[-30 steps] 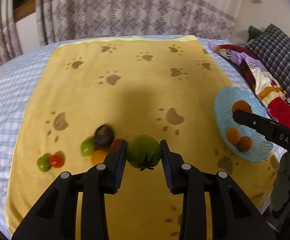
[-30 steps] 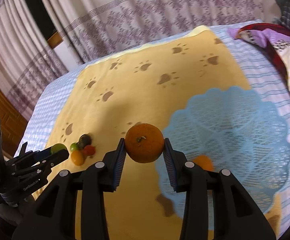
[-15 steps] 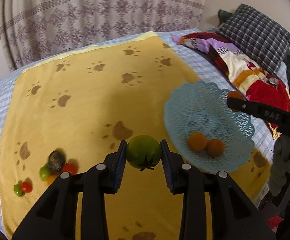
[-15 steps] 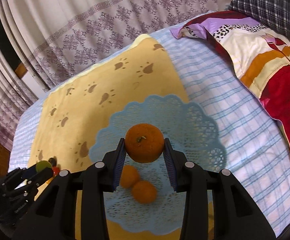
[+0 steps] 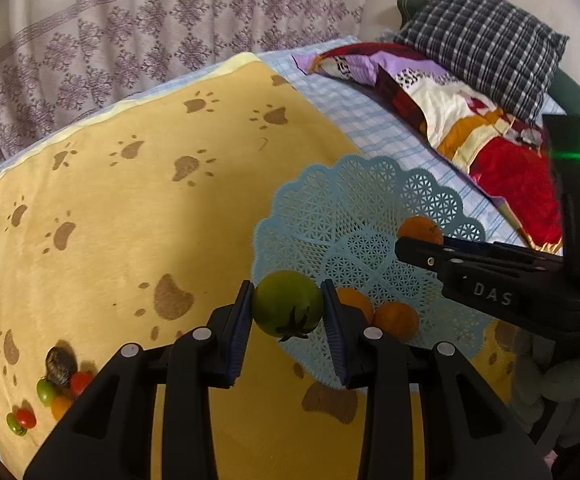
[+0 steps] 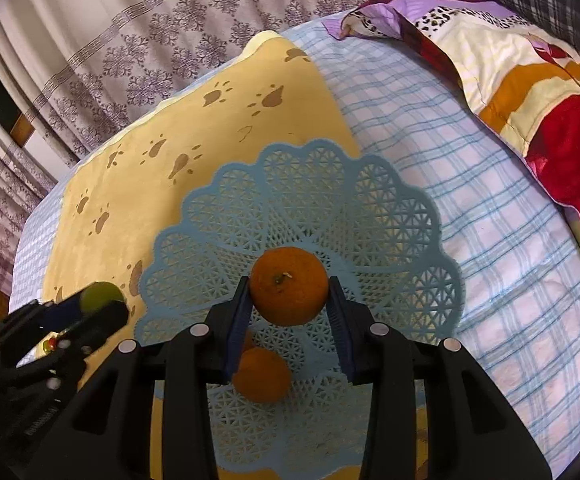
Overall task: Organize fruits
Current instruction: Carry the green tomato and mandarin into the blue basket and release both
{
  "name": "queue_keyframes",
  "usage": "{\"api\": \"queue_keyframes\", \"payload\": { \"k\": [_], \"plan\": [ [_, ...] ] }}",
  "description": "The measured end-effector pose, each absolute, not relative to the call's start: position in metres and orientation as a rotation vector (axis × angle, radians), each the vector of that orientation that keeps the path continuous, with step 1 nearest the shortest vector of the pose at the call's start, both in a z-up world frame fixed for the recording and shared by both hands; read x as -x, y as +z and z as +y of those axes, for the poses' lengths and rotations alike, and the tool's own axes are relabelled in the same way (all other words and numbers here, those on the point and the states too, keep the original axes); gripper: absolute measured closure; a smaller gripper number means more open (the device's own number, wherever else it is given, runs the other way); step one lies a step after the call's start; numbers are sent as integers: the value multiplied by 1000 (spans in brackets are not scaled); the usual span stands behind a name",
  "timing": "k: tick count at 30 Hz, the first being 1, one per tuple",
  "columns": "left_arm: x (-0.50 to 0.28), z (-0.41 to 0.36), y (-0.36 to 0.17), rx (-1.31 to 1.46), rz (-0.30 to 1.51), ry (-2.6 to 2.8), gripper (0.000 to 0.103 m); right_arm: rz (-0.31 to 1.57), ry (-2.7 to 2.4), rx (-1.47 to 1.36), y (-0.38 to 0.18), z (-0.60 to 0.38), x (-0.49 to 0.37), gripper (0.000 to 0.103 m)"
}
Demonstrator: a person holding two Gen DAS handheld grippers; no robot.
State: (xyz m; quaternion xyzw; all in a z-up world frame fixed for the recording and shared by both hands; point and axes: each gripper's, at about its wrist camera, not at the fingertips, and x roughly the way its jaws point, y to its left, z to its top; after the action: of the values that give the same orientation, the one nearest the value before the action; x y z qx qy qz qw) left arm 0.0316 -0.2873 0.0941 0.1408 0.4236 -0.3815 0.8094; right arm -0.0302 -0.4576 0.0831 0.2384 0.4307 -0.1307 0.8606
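The left gripper [image 5: 287, 312] clamps a round green tomato [image 5: 287, 303] at the blue lace basket [image 6: 390, 216] edge; the right gripper [image 6: 288, 300] clamps an orange mandarin [image 6: 288, 291] above it.

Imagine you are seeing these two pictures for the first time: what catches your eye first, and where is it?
The left gripper clamps a green tomato at the edge of the blue lattice basket. The right gripper holds an orange above that basket, where two oranges already lie. Small tomatoes cluster on the yellow paw-print blanket.

Left gripper [image 5: 287, 312] fingers clamped, right gripper [image 6: 288, 298] fingers clamped, both angled downward
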Motion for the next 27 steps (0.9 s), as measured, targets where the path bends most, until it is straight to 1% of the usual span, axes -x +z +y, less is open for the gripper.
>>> {"api": "queue_keyframes", "payload": {
  "k": [7,8,9,10,11,12,17,23,25,26,27],
  "plan": [
    [-29,-311,86,-328,909,-850,68,898,-283,-531,82,-464,32,64],
    [-29,-314,87,-329,902,-852,59,896,-283,-537,83,-465,33,64],
    [-29,-316,89,-324,889,-850,40,895,-284,-543,83,-466,33,63],
    [-29,-316,91,-315,876,-848,38,888,-289,-556,84,-468,34,62],
    [-30,-315,93,-303,855,-842,35,880,-297,-559,86,-470,35,53],
    [-32,-314,94,-296,851,-845,35,867,-306,-566,88,-473,37,46],
    [-45,-301,94,-258,879,-799,35,839,-315,-579,92,-476,40,46],
    [-47,-283,99,-240,863,-763,35,818,-327,-571,96,-473,42,46],
    [-46,-274,101,-230,861,-744,31,809,-333,-557,98,-472,43,46],
    [-47,-271,101,-225,861,-735,26,807,-333,-552,99,-471,43,46],
    [-47,-267,101,-219,862,-724,25,804,-333,-548,100,-470,43,46]
  ]
}}
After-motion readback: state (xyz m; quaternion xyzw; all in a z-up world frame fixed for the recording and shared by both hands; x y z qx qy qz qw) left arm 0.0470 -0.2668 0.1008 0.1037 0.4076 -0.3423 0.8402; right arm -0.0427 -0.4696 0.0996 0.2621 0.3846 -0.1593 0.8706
